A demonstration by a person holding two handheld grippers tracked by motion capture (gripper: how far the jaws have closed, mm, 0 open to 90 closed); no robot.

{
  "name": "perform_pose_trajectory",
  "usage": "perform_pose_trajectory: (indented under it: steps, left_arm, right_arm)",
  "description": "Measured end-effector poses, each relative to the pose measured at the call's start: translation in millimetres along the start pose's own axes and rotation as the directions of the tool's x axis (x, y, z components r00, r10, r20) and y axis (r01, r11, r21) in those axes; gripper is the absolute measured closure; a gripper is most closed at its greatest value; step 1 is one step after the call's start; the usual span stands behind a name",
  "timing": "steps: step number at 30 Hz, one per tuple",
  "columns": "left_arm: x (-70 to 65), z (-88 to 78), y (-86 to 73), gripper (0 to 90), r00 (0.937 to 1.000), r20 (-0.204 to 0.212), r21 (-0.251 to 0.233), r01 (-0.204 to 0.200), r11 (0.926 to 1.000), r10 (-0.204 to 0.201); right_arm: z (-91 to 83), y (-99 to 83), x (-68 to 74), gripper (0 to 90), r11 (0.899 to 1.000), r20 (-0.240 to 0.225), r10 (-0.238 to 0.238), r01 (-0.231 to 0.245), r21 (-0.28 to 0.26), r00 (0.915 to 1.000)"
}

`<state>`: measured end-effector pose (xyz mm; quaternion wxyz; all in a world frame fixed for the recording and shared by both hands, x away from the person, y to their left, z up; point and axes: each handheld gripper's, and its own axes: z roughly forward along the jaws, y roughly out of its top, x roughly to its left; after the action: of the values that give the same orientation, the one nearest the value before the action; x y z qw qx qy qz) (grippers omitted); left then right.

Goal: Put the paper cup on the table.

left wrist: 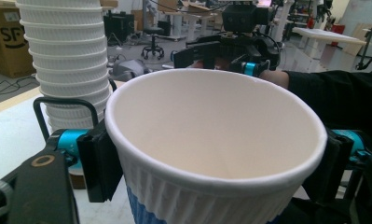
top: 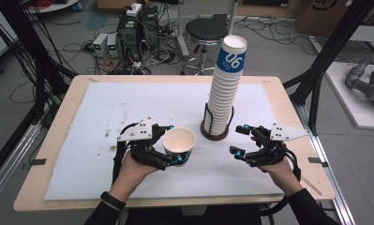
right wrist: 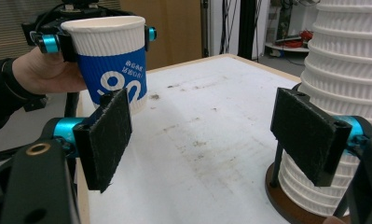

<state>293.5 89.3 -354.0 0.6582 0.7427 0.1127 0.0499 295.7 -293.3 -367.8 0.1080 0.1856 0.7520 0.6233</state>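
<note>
The left gripper (top: 171, 146) is clamping a single paper cup (top: 178, 145) by its ribbed wall just under the rim, holding it upright over the white mat (top: 105, 117), nearer the table's near edge than its far one, left of the cup stack (top: 223, 93) standing in its holder (top: 215, 132). The step in hand looks like carrying one cup apart from the stack. The right gripper (top: 241, 140) is hovering near the holder, jaws apart and holding nothing. The cup's long axis is running vertical, mouth opening upward. Next, probably, it needs lowering flat onto the mat before release.
</note>
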Motion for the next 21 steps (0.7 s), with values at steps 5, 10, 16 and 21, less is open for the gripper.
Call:
perform_pose_trajectory:
  steps: [5,10,16,21]
  left_arm:
    - [0.3,-1.7,1.2,21.7,1.0000,-0.005,-0.004,0.000,1.0000,0.000]
    - [-0.4,-1.8,3.5,21.7,1.0000,-0.009,-0.013,-0.005,0.9999,0.004]
    - [0.1,-3.4,1.8,21.7,0.9992,-0.040,-0.010,0.002,0.9999,-0.003]
    - [-0.5,-6.7,1.2,21.7,0.9987,-0.050,-0.016,-0.003,0.9999,0.002]
  right_arm:
    - [0.0,-0.4,0.1,20.8,1.000,0.000,0.001,-0.001,0.008,1.0000]
    - [-1.3,-2.1,-0.4,20.9,1.000,0.006,-0.002,0.002,0.013,1.0000]
    - [-1.9,-4.0,-1.4,20.9,1.000,0.013,0.005,-0.005,0.018,0.9999]
    - [-1.1,-4.1,-1.1,20.9,1.000,0.011,0.005,-0.005,0.020,0.9999]
